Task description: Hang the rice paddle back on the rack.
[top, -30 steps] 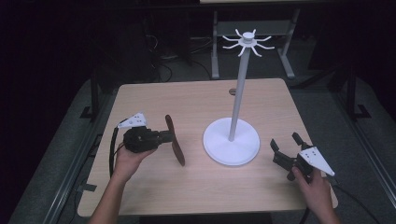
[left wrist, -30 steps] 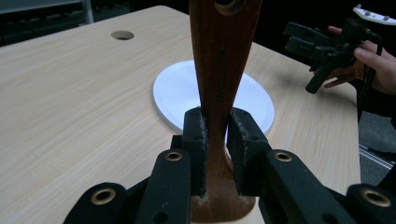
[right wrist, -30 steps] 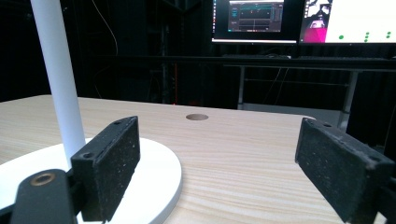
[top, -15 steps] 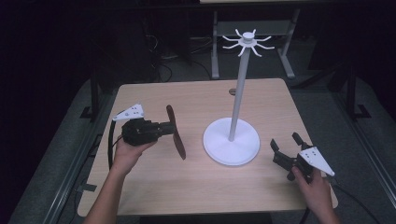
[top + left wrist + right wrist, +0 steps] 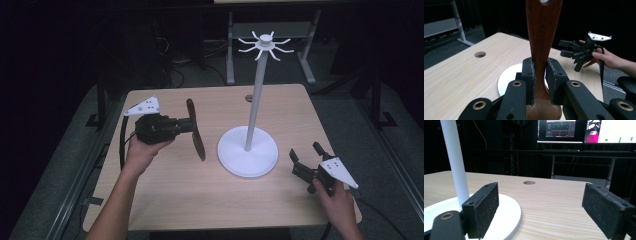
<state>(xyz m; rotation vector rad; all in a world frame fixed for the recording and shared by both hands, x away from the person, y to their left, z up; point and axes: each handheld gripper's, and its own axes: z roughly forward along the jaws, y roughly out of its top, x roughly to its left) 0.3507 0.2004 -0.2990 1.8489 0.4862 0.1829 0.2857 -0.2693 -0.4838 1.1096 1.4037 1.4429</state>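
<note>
just left of the white stand [image 5: 248,156], the left gripper [image 5: 189,124] clamps a stiff, light-looking wooden spoon [image 5: 196,131] mid-handle, hanging hole uppermost, while the right gripper [image 5: 303,160] right of the stand gapes empty.

Dark room, lit monitors [image 5: 584,131]

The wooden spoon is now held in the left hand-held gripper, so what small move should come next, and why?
Probably raise the wooden spoon toward the hooks at the top of the white stand. The left hand-held gripper clamps its handle, the hole at the handle end is free, and the spoon hangs well below the hooks. The right hand-held gripper waits open beside the base.
</note>
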